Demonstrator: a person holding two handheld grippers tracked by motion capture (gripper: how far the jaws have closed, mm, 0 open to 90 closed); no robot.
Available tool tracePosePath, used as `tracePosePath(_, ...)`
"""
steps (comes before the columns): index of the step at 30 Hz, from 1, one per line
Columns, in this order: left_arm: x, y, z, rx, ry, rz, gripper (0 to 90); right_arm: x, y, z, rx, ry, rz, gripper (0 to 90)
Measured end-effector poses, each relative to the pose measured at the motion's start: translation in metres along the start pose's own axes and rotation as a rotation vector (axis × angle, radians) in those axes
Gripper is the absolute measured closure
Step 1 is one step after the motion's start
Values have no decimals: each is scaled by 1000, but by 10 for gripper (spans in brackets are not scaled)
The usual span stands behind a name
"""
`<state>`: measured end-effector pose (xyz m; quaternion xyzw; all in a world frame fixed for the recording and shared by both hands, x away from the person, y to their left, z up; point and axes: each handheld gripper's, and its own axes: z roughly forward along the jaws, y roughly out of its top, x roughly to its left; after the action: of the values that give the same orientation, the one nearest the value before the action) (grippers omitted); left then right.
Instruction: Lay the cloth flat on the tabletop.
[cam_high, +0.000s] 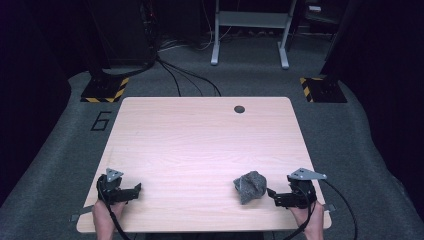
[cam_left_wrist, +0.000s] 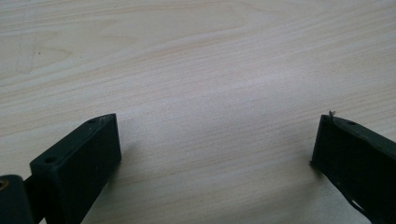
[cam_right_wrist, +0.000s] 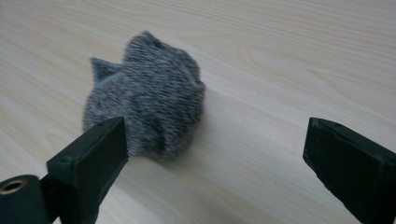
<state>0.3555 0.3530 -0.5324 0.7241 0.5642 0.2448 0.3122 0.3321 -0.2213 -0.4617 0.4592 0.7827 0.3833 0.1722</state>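
Grey knit bundle (cam_high: 250, 186) lying loose on table (cam_high: 200, 140), near right, just left of right gripper (cam_high: 272, 194). Jaws wide apart, empty. Left gripper (cam_high: 136, 189) near left, equally spread, empty. Grasp not yet made; everything remaining.

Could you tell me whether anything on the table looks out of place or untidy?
Only the grey knitted cloth: it lies crumpled in a lump near the table's front edge, just ahead of the open right gripper. The left gripper is open over bare wood.
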Motion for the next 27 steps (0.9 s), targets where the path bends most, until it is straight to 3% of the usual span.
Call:
tracePosePath(6,0,0,0,-1,0,-1,10,22,15,19,27,63,-62,169)
tracePosePath(10,0,0,0,-1,0,-1,11,31,20,35,76,75,-98,286)
tracePosePath(12,0,0,0,0,0,-1,10,32,19,42,103,54,-106,331)
tracePosePath(14,0,0,0,-1,0,-1,10,33,17,46,122,56,-96,416)
tracePosePath(19,0,0,0,-2,3,0,12,32,12,49,133,44,-71,644)
tracePosePath(20,0,0,0,-6,2,-1,12,31,11,49,125,40,-95,678)
tracePosePath(27,0,0,0,-3,2,-2,12,35,9,44,96,39,-101,755)
